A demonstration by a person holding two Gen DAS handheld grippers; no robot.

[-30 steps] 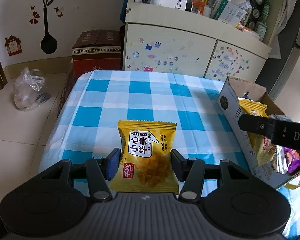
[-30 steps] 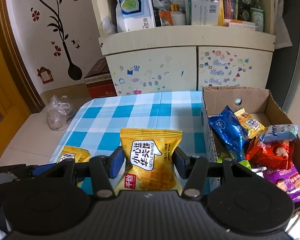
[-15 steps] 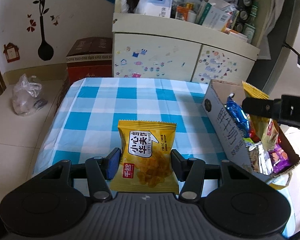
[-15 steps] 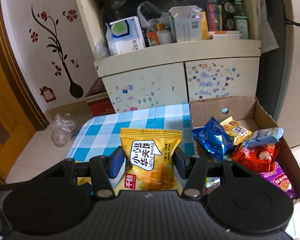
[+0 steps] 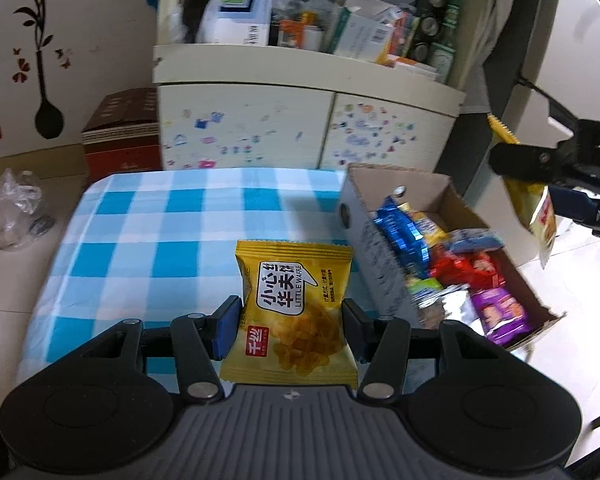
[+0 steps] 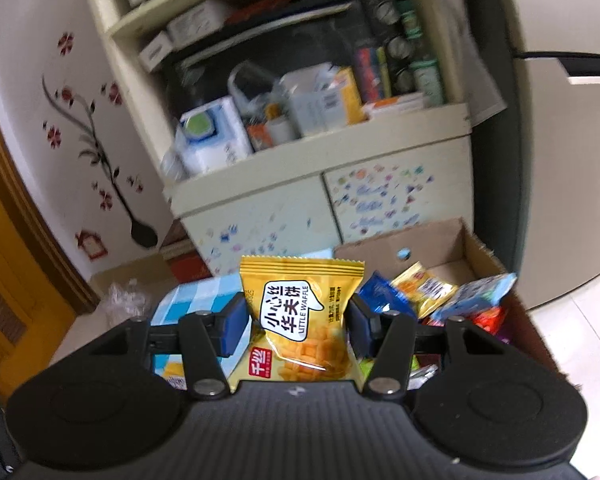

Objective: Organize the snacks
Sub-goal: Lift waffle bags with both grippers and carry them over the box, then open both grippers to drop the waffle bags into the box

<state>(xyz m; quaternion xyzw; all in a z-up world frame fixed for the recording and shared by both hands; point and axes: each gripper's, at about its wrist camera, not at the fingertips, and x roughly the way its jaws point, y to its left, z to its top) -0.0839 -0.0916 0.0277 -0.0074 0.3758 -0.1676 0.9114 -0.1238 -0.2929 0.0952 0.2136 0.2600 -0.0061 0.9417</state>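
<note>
My left gripper [image 5: 290, 322] is shut on a yellow Little Waffle packet [image 5: 294, 312] and holds it above the blue checked tablecloth [image 5: 140, 236]. My right gripper [image 6: 298, 326] is shut on a second yellow waffle packet [image 6: 300, 320], held high above the cardboard box [image 6: 440, 244]. That gripper and its packet [image 5: 534, 208] show at the right edge of the left wrist view, above the box [image 5: 380, 264]. The box holds several snack packets: blue, red, purple, silver.
A cream cabinet [image 5: 300, 128] with cluttered shelves stands behind the table. A red-brown carton [image 5: 120, 136] and a plastic bag [image 5: 16, 208] sit on the floor at the left. An orange door [image 6: 4, 300] is at the left of the right wrist view.
Both grippers have risen with their packets. The right one has gone higher and tilted over the box; the left view has swung right, showing more of the box.
</note>
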